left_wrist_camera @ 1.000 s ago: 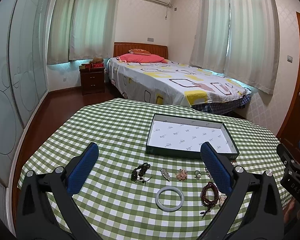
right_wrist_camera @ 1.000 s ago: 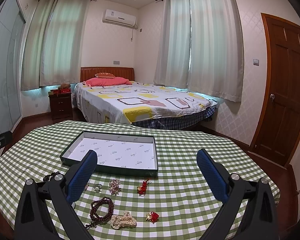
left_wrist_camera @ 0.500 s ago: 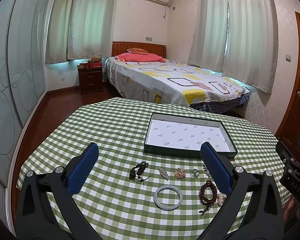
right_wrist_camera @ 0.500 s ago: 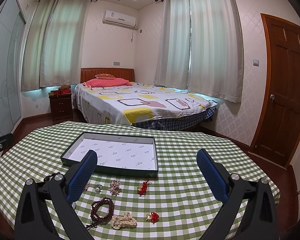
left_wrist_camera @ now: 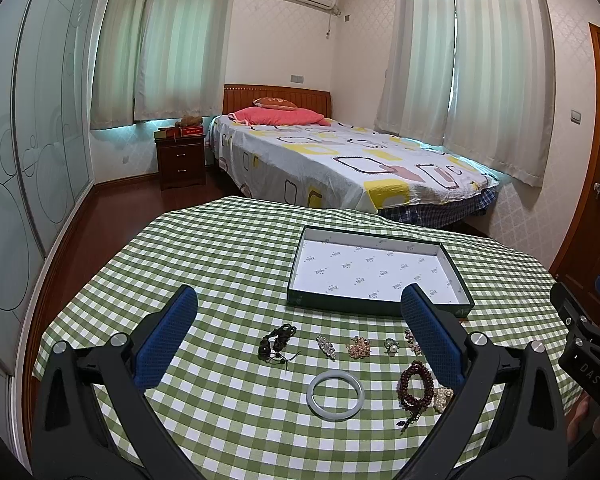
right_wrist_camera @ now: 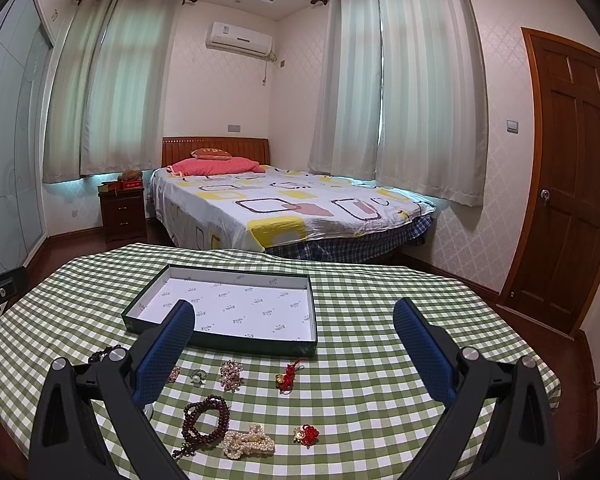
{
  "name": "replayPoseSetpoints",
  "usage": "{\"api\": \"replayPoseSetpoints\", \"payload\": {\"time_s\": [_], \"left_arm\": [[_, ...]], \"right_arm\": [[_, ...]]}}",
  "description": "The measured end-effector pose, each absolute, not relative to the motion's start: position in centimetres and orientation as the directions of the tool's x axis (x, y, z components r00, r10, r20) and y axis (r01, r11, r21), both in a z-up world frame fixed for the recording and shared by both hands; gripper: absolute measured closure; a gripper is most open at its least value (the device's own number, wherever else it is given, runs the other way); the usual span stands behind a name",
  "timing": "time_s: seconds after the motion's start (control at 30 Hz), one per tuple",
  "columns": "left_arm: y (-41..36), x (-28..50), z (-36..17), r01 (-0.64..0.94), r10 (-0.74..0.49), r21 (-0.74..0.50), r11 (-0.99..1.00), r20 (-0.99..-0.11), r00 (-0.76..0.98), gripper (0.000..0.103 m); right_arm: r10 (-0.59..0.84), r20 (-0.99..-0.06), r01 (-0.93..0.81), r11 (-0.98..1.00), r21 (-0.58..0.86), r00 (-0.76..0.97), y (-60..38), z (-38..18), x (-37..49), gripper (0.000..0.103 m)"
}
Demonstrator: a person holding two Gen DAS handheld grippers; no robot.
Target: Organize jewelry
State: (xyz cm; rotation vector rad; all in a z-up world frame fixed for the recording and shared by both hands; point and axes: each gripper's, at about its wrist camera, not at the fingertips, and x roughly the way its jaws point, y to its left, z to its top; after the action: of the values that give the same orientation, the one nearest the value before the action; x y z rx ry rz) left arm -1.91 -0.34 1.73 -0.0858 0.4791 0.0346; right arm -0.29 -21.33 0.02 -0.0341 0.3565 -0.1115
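An empty dark green tray with a white lining lies on the green checked table. In front of it lie jewelry pieces: a black cord bracelet, a pale jade bangle, dark red bead bracelets, a pearl strand, small brooches and two red knot charms. My left gripper hovers open above the pieces, holding nothing. My right gripper is open and empty too.
A bed stands beyond the table's far edge, with a nightstand to its left. A wooden door is at the right. The other gripper's body shows at the right edge of the left wrist view.
Both views have shifted only slightly; the left gripper has drifted a little, so the tray and jewelry sit marginally lower and left in its view. Nothing was picked up.
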Motion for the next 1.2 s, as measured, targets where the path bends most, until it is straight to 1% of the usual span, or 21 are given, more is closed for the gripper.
{"api": "replayPoseSetpoints", "payload": {"time_s": [0.9, 1.2], "left_arm": [[-0.5, -2.0, 1.6, -0.051, 0.011, -0.074, 0.996, -0.465, 0.885, 0.004], [-0.4, -1.4, 0.2, -0.047, 0.005, -0.079, 0.996, -0.471, 0.882, 0.004]], "right_arm": [[-0.114, -0.341, 0.101, 0.993, -0.053, 0.933, -21.3, -0.2, -0.4, 0.006], [-0.103, -0.334, 0.093, 0.995, -0.047, 0.937, -21.6, -0.2, -0.3, 0.006]]}}
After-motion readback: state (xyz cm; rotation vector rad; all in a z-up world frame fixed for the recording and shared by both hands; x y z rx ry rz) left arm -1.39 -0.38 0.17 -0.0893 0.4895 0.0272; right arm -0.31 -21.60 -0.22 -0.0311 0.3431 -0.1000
